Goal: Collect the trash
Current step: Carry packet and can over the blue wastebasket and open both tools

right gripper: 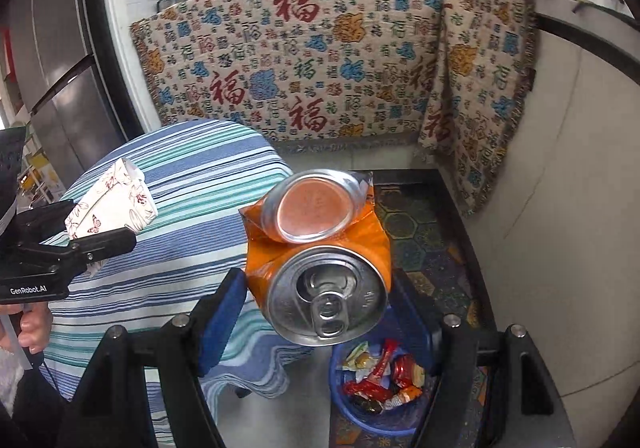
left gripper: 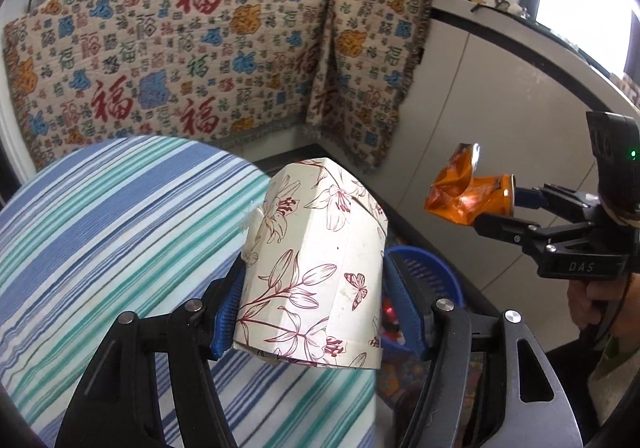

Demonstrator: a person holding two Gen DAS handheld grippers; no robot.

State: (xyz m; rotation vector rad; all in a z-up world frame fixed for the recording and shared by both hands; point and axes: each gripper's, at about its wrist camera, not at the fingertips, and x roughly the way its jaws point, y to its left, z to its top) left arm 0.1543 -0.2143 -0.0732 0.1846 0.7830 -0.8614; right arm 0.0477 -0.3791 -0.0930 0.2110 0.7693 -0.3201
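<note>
A flattened white paper carton with red flower print (left gripper: 312, 272) sits between the blue pads of my left gripper (left gripper: 316, 312), which is shut on it above the striped tablecloth's edge. The same carton (right gripper: 112, 203) shows at the left of the right wrist view. My right gripper (right gripper: 316, 312) is shut on a crushed orange drink can (right gripper: 320, 260), its pull-tab end facing the camera. That can (left gripper: 468, 191) and the right gripper (left gripper: 500, 207) appear at the right of the left wrist view. Below the can, a blue basket (right gripper: 376, 424) on the floor holds several wrappers.
A round table under a blue and green striped cloth (left gripper: 104, 232) fills the left. A patterned blanket (left gripper: 192, 63) hangs over the counter behind, with pans on top. White cabinet fronts (left gripper: 480, 95) run along the right. A patterned floor mat (right gripper: 424, 232) lies beside the basket.
</note>
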